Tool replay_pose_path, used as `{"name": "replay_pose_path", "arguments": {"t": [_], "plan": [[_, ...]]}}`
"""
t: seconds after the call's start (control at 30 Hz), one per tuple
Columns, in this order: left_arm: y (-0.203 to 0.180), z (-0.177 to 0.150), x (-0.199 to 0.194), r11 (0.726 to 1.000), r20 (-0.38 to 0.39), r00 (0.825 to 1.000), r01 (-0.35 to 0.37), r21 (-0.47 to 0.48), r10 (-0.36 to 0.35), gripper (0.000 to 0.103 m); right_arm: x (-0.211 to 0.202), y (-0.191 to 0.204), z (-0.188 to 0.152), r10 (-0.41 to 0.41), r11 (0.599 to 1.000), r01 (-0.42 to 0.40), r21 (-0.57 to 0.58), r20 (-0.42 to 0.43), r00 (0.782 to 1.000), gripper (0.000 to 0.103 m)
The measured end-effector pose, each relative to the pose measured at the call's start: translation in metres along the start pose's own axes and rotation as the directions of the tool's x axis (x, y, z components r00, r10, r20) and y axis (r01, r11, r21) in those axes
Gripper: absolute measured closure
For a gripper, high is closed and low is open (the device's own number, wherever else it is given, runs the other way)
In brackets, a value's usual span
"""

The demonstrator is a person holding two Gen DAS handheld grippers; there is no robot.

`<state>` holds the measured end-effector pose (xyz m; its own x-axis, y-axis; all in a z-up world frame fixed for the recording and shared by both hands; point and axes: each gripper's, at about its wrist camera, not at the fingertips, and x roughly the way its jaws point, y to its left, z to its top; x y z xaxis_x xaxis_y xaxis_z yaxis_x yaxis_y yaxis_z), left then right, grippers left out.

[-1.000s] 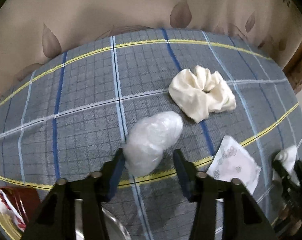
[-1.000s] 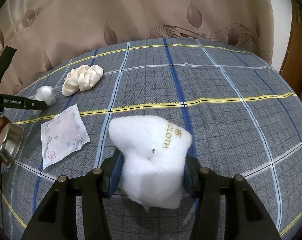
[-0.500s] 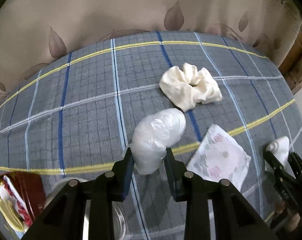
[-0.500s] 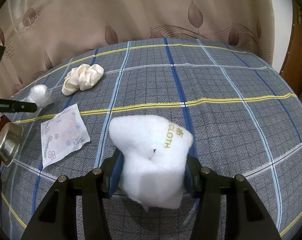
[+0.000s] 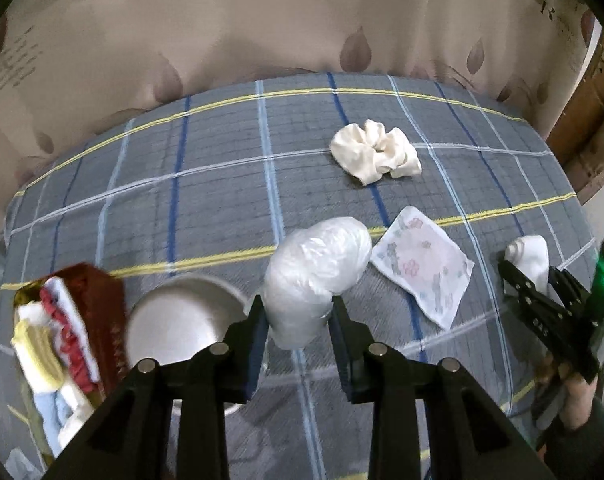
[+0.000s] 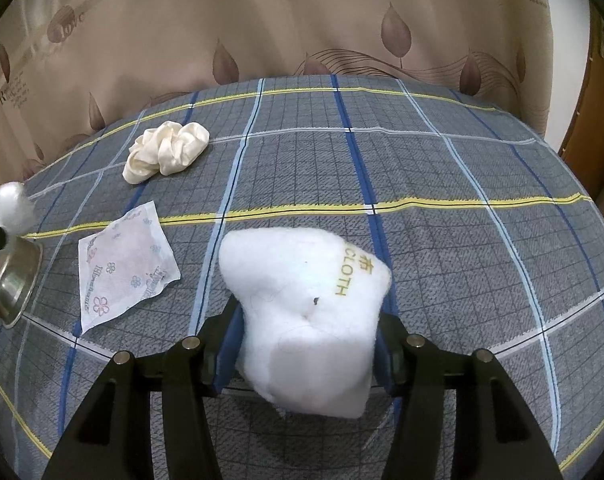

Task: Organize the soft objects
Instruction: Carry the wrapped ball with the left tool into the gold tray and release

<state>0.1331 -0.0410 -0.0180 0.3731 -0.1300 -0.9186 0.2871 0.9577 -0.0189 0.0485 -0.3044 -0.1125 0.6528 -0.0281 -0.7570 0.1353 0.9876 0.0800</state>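
A beige curtain with brown leaf print [image 6: 302,32] hangs behind the grey checked bedcover with blue and yellow lines [image 6: 461,168] on which I work.

At the far left of my left camera I see a dark red box with folded soft cloths inside [image 5: 68,332], and just beside it a round steel bowl [image 5: 174,324]. My left gripper [image 5: 298,320] pinches a crumpled clear plastic bag [image 5: 317,276] between its two fingers; the bag is lifted, and its lower part shows in front of the right rim of the bowl. To the right of the bag, a flat white sachet with flower print [image 5: 421,268] lies on the cover, and behind it a cream satin scrunchie [image 5: 375,154], well apart from the others.

Further right, my right gripper [image 6: 307,344] has a white fluffy cloth block with yellow "CLOTH" letters [image 6: 302,304] between its fingers. The jaws are opening now, but the blue pads [image 6: 230,344] seem to touch both sides of the block. Its lower end hangs over the cover.
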Motion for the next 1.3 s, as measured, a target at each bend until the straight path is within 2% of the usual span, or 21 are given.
{"name": "replay_pose_path", "arguments": {"t": [0.33, 0.53, 0.73, 0.93, 1.2, 1.3], "plan": [[0.058, -0.028, -0.054, 0.994, 0.039, 0.998, -0.044, -0.096, 0.048, 0.073, 0.000, 0.000, -0.001, 0.001, 1.000, -0.001, 0.001, 0.000, 1.000, 0.049], [0.112, -0.037, -0.085, 0.977, 0.058, 0.986, -0.143, -0.159, 0.154, 0.073, 0.001, 0.001, -0.001, 0.000, 1.000, 0.000, 0.001, 0.000, 1.000, 0.049], [0.161, -0.050, -0.091, 0.951, 0.040, 0.975, -0.204, -0.232, 0.219, 0.073, 0.000, 0.000, -0.001, -0.001, 1.000, 0.001, 0.000, 0.000, 1.000, 0.049], [0.186, -0.063, -0.072, 0.940, 0.001, 0.979, -0.193, -0.282, 0.202, 0.072, 0.001, 0.000, -0.001, -0.001, 1.000, 0.001, -0.001, 0.000, 1.000, 0.049], [0.187, -0.052, -0.048, 0.941, -0.009, 0.990, -0.139, -0.309, 0.143, 0.072, 0.001, 0.000, -0.001, -0.002, 1.000, 0.002, 0.000, 0.000, 1.000, 0.049], [0.189, -0.048, -0.039, 0.931, -0.017, 0.991, -0.132, -0.340, 0.134, 0.072, 0.001, 0.001, -0.001, 0.002, 1.000, -0.002, -0.002, -0.001, 1.000, 0.048]]}}
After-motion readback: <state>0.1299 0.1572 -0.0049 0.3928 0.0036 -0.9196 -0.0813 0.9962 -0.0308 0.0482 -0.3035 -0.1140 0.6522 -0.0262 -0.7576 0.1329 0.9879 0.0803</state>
